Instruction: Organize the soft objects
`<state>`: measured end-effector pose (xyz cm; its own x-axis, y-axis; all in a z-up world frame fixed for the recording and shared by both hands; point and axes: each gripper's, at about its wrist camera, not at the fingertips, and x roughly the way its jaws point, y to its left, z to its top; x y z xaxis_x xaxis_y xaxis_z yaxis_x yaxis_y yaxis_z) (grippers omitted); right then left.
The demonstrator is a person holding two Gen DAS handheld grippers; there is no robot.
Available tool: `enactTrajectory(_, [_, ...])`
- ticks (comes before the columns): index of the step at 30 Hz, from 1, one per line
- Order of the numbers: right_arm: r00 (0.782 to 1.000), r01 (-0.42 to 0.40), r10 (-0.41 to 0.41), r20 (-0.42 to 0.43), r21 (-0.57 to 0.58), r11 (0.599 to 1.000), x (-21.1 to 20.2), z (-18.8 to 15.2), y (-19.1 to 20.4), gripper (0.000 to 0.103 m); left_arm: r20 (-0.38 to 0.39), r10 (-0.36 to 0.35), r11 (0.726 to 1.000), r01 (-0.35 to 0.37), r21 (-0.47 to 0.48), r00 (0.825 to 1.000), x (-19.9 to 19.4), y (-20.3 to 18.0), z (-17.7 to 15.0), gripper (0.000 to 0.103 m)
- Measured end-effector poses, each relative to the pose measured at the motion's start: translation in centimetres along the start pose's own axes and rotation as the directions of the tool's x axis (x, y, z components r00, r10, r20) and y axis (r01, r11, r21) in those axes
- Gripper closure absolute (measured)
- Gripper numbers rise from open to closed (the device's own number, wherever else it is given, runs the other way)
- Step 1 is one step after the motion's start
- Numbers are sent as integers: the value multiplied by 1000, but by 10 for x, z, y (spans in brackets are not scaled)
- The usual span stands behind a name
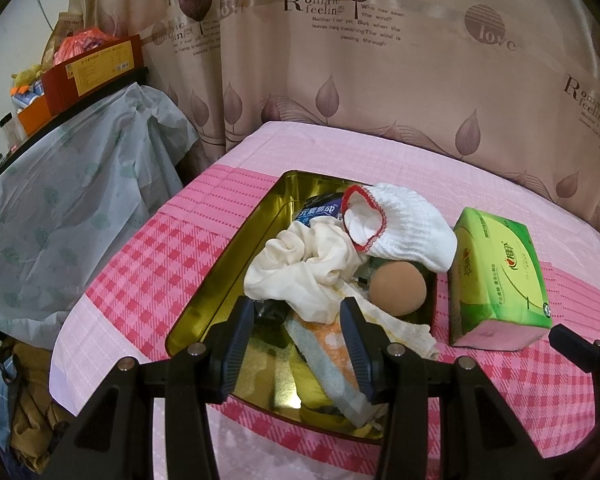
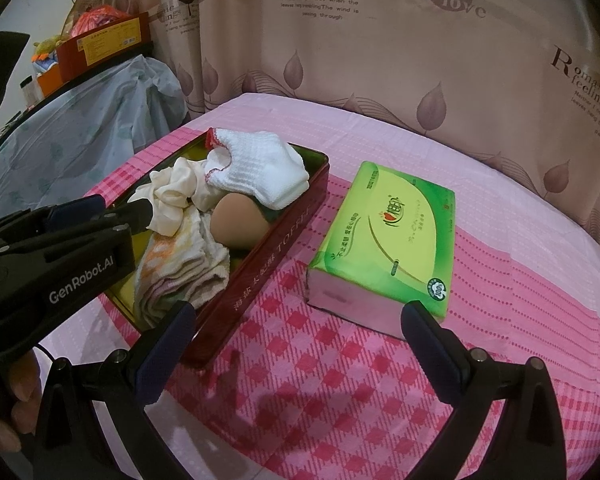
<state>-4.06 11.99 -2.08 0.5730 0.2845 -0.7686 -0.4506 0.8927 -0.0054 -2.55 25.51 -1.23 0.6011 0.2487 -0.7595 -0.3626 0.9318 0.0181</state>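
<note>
Soft cloths already fill the tin (image 2: 260,248): a cream rag (image 1: 300,256), a white sock (image 1: 400,228), a striped towel (image 2: 180,272) and a tan sponge ball (image 1: 398,288), so the sorting looks mostly done. Only the green tissue pack (image 2: 384,240) lies outside, just beside the tin on the pink bench (image 2: 340,380). I hold my left tongs (image 1: 296,348) part open over the tin, gripping nothing, and my right tongs (image 2: 296,344) wide open and empty, aimed toward the pack.

A pink checked tablecloth (image 2: 340,400) (partly plain) bears a tin (image 2: 260,256) and tissue pack (image 2: 384,236).
</note>
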Motion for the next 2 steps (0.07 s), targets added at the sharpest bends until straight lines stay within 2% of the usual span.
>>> enactTrajectory(2, [1000,-1,1,1,0,1000,0,0,0,2,-1,2,1000,-2,-3,1000,0,0,0,57])
